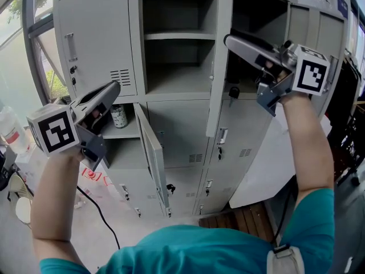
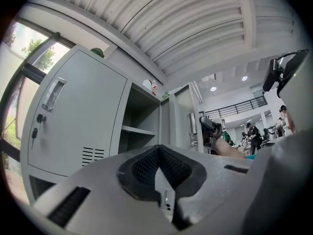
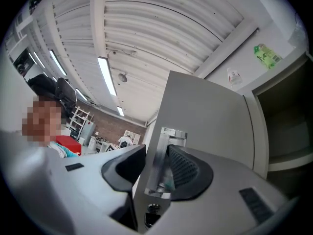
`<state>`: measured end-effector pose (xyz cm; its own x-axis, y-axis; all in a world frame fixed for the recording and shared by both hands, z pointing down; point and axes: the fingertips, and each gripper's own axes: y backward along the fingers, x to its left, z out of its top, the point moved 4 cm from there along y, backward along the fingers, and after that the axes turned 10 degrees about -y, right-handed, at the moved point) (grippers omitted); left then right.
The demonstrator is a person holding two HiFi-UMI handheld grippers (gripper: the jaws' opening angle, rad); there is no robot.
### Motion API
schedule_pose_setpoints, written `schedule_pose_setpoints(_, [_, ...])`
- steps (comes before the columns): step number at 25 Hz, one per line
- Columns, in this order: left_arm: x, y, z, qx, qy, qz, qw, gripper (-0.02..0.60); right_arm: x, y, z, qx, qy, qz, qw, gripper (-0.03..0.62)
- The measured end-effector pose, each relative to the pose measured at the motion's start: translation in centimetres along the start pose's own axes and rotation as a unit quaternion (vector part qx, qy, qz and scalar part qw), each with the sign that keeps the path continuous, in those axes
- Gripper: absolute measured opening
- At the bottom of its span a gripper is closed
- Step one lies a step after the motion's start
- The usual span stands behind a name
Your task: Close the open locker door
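Two doors ajar: upper door [image 1: 219,67], lower door [image 1: 149,153]; right tool [image 1: 231,40] straddles handle [image 3: 164,155].

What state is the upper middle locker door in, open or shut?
Open: the door stands swung out edge-on, and the shelves inside show.

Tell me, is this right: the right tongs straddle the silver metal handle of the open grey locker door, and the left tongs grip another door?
No: the left tongs grip nothing, as the left gripper view shows. The right tongs do straddle the silver metal handle of the open grey locker door.
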<state>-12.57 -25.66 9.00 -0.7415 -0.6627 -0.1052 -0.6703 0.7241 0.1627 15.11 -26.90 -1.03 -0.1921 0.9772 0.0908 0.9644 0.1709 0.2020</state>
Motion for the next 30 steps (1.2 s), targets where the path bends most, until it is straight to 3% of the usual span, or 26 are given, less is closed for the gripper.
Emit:
schedule_pose_setpoints(8, [4.0, 3.6, -0.3, 0.001, 0.005, 0.007, 1.0, 0.005, 0.2, -4.9, -0.7, 0.001, 0.016, -0.029, 0.999, 0.153])
schedule_pose_setpoints(16, [6.8, 5.2, -1.3, 0.005, 0.014, 0.007, 0.9999, 0.005, -0.8, -7.7, -1.8, -0.012, 0.082, -0.108, 0.991, 0.167])
schedule_pose_setpoints(22, [9.6, 7.4, -2.0, 0.011, 0.023, 0.008, 0.9996, 0.005, -1.3, -11.3, -2.7, -0.009, 0.137, -0.19, 0.972, 0.176])
schedule_pose_setpoints(30, [12.3, 10.0, -3.0, 0.018, 0.035, 0.019, 0.9991, 0.005, -3.3, -14.8, -3.6, -0.013, 0.121, -0.274, 0.954, 0.176])
